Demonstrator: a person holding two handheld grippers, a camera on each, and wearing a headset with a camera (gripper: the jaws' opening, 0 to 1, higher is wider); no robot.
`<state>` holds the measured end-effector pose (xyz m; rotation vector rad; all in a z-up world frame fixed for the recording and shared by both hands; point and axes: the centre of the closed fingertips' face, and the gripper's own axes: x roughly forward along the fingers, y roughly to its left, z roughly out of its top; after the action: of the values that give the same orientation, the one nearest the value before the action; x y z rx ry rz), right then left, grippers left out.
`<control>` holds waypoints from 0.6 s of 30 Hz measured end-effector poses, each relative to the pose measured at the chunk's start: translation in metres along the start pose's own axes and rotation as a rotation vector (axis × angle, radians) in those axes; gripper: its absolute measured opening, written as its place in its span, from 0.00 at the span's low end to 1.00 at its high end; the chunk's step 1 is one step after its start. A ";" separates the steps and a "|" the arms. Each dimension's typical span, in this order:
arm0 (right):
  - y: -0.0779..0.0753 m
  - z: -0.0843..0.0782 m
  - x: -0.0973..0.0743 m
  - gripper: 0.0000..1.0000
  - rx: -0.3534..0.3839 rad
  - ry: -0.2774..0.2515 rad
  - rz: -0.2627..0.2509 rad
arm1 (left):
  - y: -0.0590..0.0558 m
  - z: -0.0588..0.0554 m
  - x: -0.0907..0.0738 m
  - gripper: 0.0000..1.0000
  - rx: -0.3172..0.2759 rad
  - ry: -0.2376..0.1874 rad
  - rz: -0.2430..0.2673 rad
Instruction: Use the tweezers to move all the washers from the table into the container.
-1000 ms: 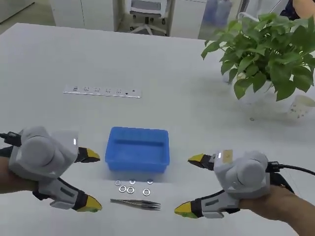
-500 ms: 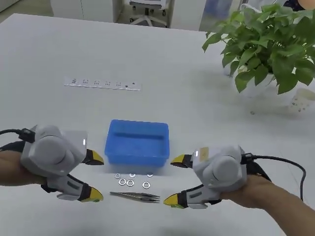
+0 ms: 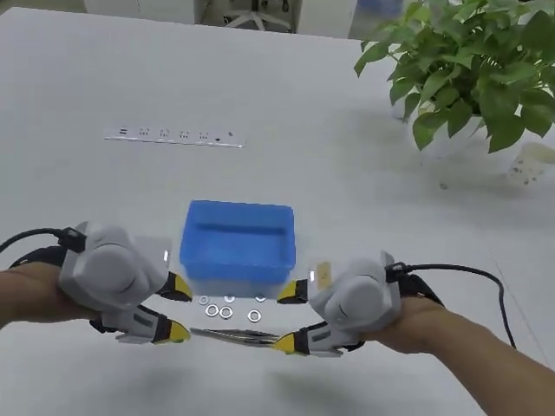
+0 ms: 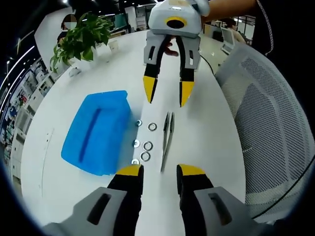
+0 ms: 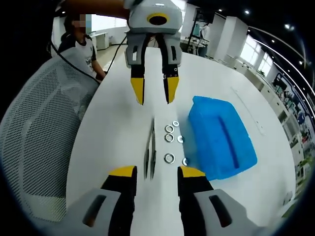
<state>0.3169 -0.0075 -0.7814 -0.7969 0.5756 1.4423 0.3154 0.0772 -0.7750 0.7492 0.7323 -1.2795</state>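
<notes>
Metal tweezers lie on the white table in front of a blue container. Several small washers sit between the tweezers and the container's near wall. My left gripper is open at the left end of the tweezers, my right gripper open at their right end. In the left gripper view the tweezers lie ahead of the left gripper, washers and container to their left. In the right gripper view the tweezers reach between the right gripper's jaws, beside washers and container.
A white power strip lies farther back on the table. A potted plant and a small cup stand at the back right. A mesh chair back stands along the table's near edge. A person sits beyond it.
Both grippers have moved inward and closer to the tweezers, from well apart to either end of them. The tweezers, washers and container have stayed put.
</notes>
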 end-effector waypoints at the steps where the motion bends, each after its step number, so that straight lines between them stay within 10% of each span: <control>1: 0.000 0.000 0.002 0.33 -0.001 0.001 0.002 | 0.000 0.000 0.001 0.31 0.000 0.000 -0.006; 18: 0.009 -0.003 0.028 0.20 0.000 0.033 0.073 | -0.001 -0.006 0.025 0.21 0.025 0.049 -0.057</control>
<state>0.3102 0.0078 -0.8056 -0.8077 0.6350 1.4980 0.3174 0.0681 -0.7991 0.7867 0.7836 -1.3279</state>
